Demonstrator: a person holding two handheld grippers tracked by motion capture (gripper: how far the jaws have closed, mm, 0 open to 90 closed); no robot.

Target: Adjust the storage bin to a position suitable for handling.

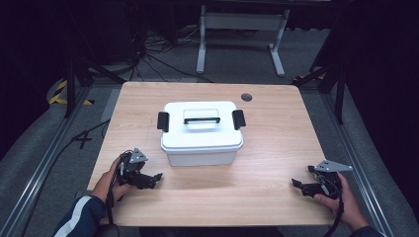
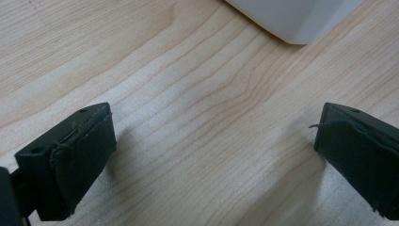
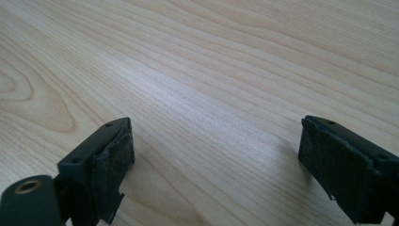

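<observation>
A white plastic storage box [image 1: 201, 132] stands in the middle of the wooden table [image 1: 267, 148]. Its lid has a black carry handle [image 1: 201, 120] and a black latch at each end. My left gripper [image 1: 154, 178] rests low on the table near the box's front left corner, jaws wide apart over bare wood. A corner of the box [image 2: 296, 19] shows at the top of the left gripper view. My right gripper [image 1: 297, 184] lies near the table's front right edge, open, with bare wood between its pads [image 3: 113, 160].
A dark round cable hole [image 1: 246, 97] sits in the table top behind the box. A white desk frame [image 1: 242, 34] and loose cables lie on the floor beyond the far edge. Metal rails run along both sides of the table.
</observation>
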